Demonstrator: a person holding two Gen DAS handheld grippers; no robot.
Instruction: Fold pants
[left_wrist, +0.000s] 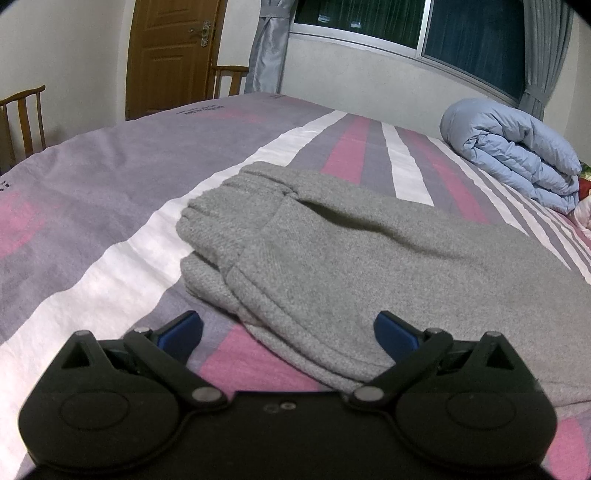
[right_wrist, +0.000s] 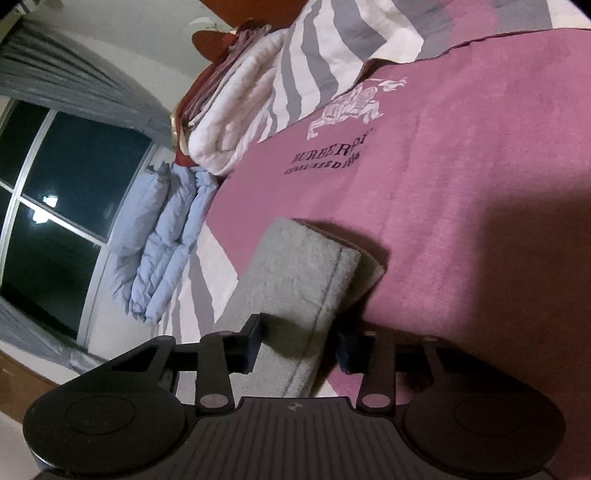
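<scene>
Nearest to the left wrist camera you see your left gripper (left_wrist: 288, 328), low in the frame, with its two blue fingers (left_wrist: 183, 326) spread wide. Nothing is pinched between them. The near hem of the grey pants (left_wrist: 332, 258) lies in the gap between the fingers, on the bed (left_wrist: 92, 192), and no pad presses on the cloth. The pants are folded into a thick bundle in the middle of the striped cover; the gathered waistband end points away from you, toward the far edge. To the right, near the window (left_wrist: 369, 22), a rolled light blue duvet (left_wrist: 517, 155) rests on the bed, well apart from the pants. Behind the bed stand a brown door (left_wrist: 173, 55) and a wooden chair (left_wrist: 26, 114).

In the right wrist view the picture is rolled to one side. Nearest is your right gripper (right_wrist: 295, 345), and a folded end of the pants (right_wrist: 295, 280) runs between its dark fingers (right_wrist: 255, 343). The fingers stand partly apart, just beside the cloth on each side; you cannot tell if they truly press on it. Beyond the pants is the pink part of the bed cover with a printed logo (right_wrist: 343, 129), then the blue duvet (right_wrist: 162, 240) by the window and a pile of white and red bedding (right_wrist: 236, 122).
</scene>
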